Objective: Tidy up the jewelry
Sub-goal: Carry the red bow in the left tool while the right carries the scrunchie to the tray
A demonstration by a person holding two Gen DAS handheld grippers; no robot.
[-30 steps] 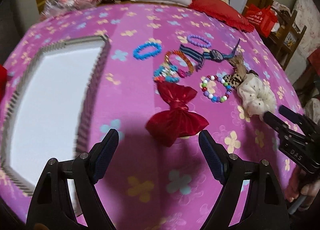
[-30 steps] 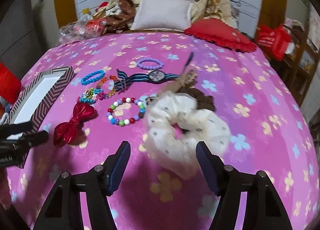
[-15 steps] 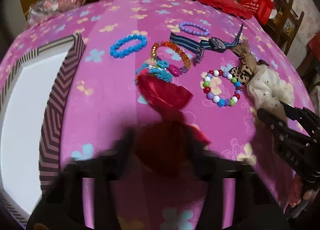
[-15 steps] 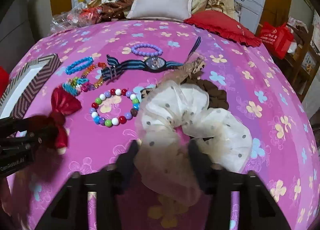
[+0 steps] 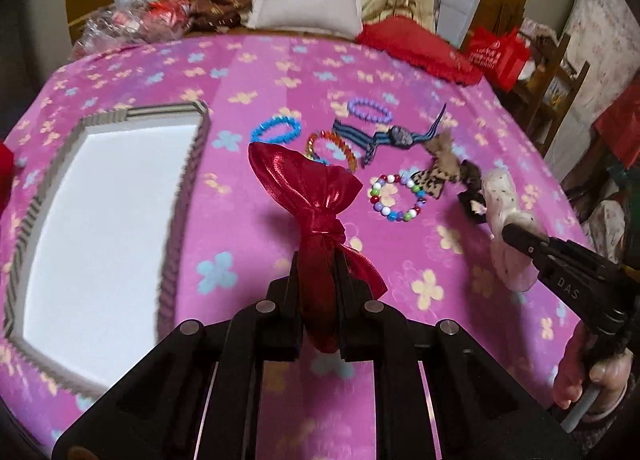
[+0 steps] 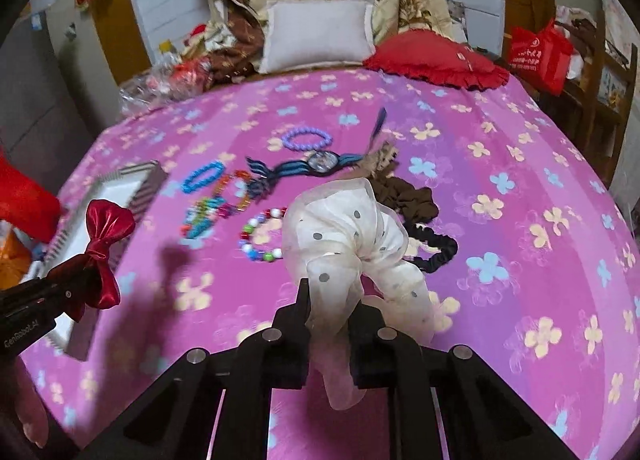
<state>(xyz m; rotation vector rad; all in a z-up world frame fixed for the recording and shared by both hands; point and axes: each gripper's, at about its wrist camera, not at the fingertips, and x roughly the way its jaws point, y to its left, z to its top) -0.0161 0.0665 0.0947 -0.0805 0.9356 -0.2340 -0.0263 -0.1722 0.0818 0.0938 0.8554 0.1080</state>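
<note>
While both grippers hang above the pink flowered bedspread [image 5: 400, 72], each one carries an item clear of the fabric. The left gripper [image 5: 318, 272] has its jaws closing, pinched on the lower half of the red satin bow [image 5: 308, 188]; the bow's knot sits just beyond the fingertips and its upper lobe stands free above the bedspread. In the right wrist view the same bow shows at the left edge, gripped by the black tool in front of the box.

The right gripper [image 6: 330, 300] has its jaws closing, pressed on a fold of the white dotted scrunchie [image 6: 344, 228]. The scrunchie's ring rises ahead of the fingers, and a loose tail of it droops between them. In the left wrist view this gripper enters from the right, and a hand [image 5: 588, 376] shows on its handle.

The open box [image 5: 100, 220] with the striped rim and white interior lies on the bedspread to the left of the bow. It holds nothing that can be seen.

The remaining items lie on the bedspread beyond the grippers:
- a blue bead bracelet [image 5: 276, 130], nearest the box;
- an orange bead bracelet [image 5: 332, 146], just beside it and partly hidden by the bow;
- a purple bead bracelet [image 5: 370, 110], farthest back;
- a striped-band watch [image 5: 400, 136], lying across the middle;
- a multicolour bead bracelet [image 5: 396, 198], near the scrunchie;
- a brown scrunchie [image 6: 412, 196] and a black scrunchie [image 6: 438, 250], touching each other behind the white one.

A white pillow [image 6: 320, 34] and a red cushion [image 6: 436, 60] rest at the far end.
</note>
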